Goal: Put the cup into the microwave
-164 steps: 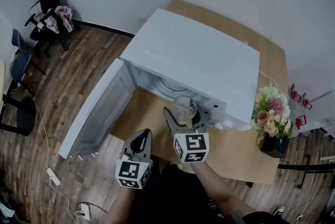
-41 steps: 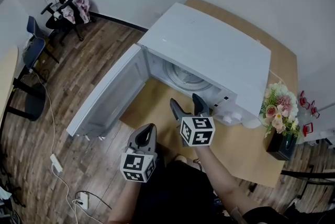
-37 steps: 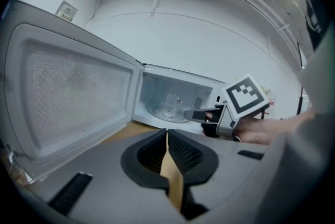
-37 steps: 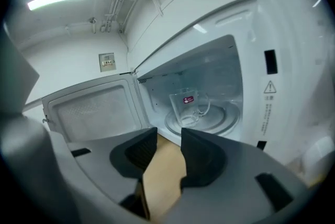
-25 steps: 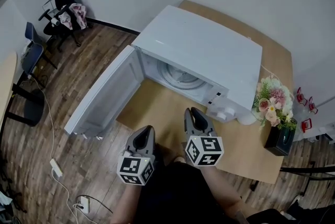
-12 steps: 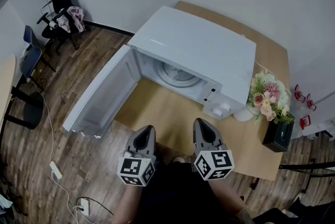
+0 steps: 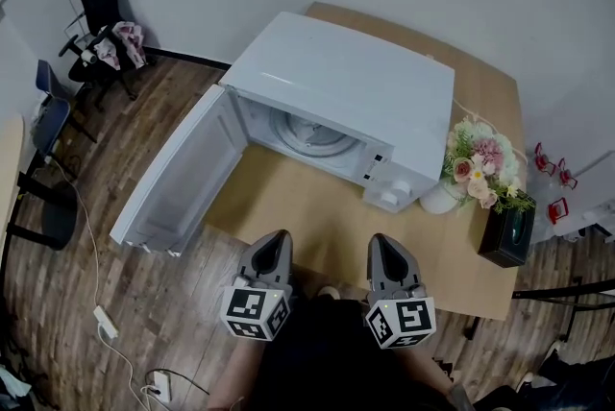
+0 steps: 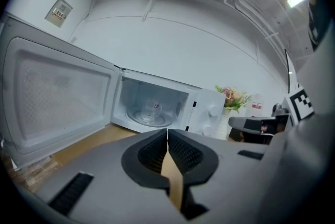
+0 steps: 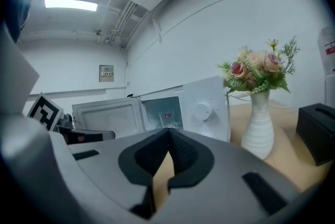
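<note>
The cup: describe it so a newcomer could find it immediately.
On the light wooden table stands a white microwave oven, its door swung open. Inside, on the round glass turntable, stands a clear glass cup, the only thing in the cavity, with a red mark on its side.

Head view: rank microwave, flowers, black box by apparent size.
1. microwave, largest by far
2. flowers
3. black box, only slightly smaller than the flowers, so it's a close call

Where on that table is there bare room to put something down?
The widest bare patch of table lies in front of the microwave, between its open door and the white vase. The right edge is crowded: flowers and a black box.
</note>
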The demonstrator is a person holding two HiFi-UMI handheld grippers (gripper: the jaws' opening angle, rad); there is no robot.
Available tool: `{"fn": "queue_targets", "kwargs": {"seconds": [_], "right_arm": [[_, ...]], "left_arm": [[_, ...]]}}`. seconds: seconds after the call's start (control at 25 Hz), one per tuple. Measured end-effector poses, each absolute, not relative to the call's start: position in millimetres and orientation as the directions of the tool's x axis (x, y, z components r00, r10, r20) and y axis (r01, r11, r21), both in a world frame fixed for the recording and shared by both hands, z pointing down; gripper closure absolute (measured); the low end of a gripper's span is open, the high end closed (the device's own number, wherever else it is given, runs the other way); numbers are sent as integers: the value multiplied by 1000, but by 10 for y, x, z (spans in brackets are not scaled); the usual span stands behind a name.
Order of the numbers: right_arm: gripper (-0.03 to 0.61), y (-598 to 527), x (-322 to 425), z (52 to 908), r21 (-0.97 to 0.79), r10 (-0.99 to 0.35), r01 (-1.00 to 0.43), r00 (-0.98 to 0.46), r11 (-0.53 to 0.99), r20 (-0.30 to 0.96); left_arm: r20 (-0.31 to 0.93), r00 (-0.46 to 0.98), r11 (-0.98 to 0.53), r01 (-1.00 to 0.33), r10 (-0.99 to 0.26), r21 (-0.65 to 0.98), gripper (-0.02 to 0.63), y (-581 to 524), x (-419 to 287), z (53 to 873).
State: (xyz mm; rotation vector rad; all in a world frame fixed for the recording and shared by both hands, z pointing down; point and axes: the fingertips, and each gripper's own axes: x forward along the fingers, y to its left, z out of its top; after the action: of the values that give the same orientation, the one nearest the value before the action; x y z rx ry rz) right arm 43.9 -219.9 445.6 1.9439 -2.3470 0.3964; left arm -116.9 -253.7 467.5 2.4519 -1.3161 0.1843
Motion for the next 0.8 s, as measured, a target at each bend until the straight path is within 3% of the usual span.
{"fn": "queue_targets", "kwargs": {"seconds": [0.36,0.8], "right_arm": [[586,-2021,965,4520,-133,-972,-991,-19,-13,235],[586,-1939,1210,4524,-150,-973,-987,21,-57,231]], "left_arm": [[243,656,-615,-754,-714,230,607,-2504,-636,4620],[221,720,-685,-694,-658,223,607,-2460,-265,4564]]}}
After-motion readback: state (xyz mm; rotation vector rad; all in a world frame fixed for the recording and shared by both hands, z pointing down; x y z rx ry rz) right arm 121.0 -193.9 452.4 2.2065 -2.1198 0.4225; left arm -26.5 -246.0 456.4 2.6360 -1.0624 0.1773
